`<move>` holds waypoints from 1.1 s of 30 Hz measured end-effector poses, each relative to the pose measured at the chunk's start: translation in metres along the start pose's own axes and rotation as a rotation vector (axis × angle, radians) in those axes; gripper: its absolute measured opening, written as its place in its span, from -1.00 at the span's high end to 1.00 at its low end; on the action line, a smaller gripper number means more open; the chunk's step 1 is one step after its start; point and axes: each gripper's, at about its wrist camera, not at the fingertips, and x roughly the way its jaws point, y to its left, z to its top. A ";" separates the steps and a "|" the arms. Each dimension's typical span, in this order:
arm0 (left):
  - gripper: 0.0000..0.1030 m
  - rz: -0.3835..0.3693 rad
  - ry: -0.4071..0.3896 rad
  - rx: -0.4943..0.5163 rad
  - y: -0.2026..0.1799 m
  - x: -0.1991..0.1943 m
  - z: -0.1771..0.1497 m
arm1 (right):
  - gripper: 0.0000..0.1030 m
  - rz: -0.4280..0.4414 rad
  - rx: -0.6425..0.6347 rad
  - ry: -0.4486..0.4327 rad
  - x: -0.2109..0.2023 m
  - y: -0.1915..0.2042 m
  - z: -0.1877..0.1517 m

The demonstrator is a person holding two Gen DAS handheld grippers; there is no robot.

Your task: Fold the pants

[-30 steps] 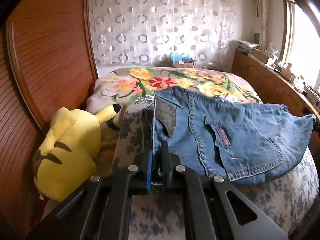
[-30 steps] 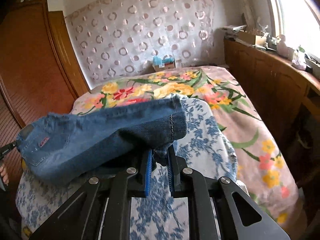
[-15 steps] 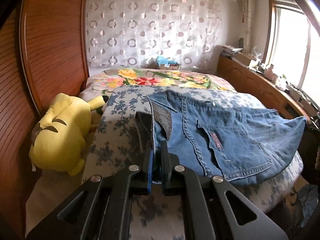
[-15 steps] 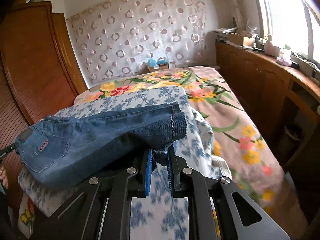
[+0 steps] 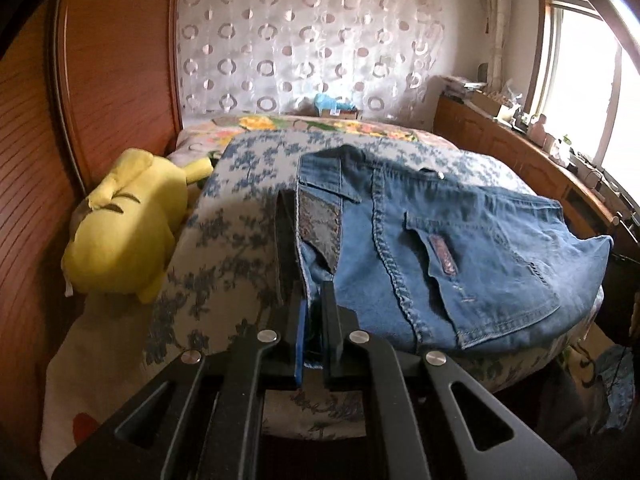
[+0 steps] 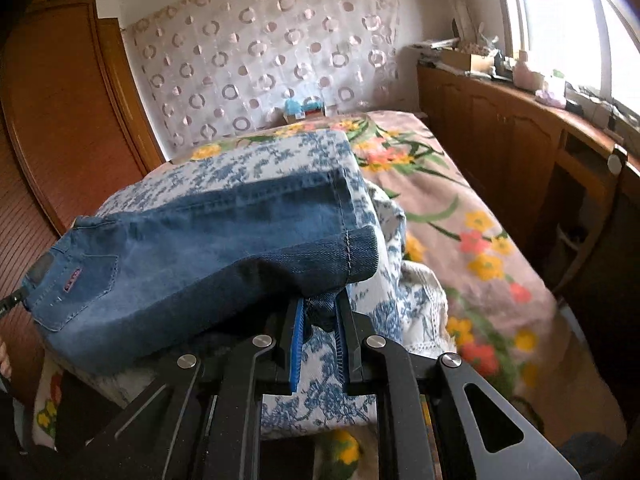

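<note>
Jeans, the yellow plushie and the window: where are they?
Jeans (image 5: 472, 256): left wrist view, on the back pocket.
Plushie (image 5: 124, 236): left wrist view, on its yellow body.
Window (image 6: 560, 12): right wrist view, on the bright pane.

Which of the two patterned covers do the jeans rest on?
The jeans rest on the blue-and-white floral cover, not on the pink bedspread with yellow and red flowers that lies beyond and beside it.

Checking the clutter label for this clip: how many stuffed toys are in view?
1. A yellow plush toy lies at the left of the left wrist view, beside the blue-flowered cushion that bears the jeans. Others may be hidden outside the frames.
</note>
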 end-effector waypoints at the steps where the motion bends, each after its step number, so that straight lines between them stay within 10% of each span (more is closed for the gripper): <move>1: 0.87 0.003 0.006 0.003 -0.001 0.002 -0.002 | 0.71 0.001 0.009 0.003 0.001 -0.002 0.000; 15: 0.60 0.028 -0.049 0.038 -0.010 -0.015 -0.008 | 0.38 -0.012 -0.001 -0.021 -0.023 -0.002 -0.016; 25: -0.60 -0.036 -0.100 0.051 -0.027 -0.030 0.002 | 0.00 0.032 0.026 -0.025 -0.020 -0.001 -0.022; 33: -0.65 -0.089 -0.122 0.069 -0.060 -0.023 0.005 | -0.04 0.004 0.028 0.008 -0.012 -0.003 -0.024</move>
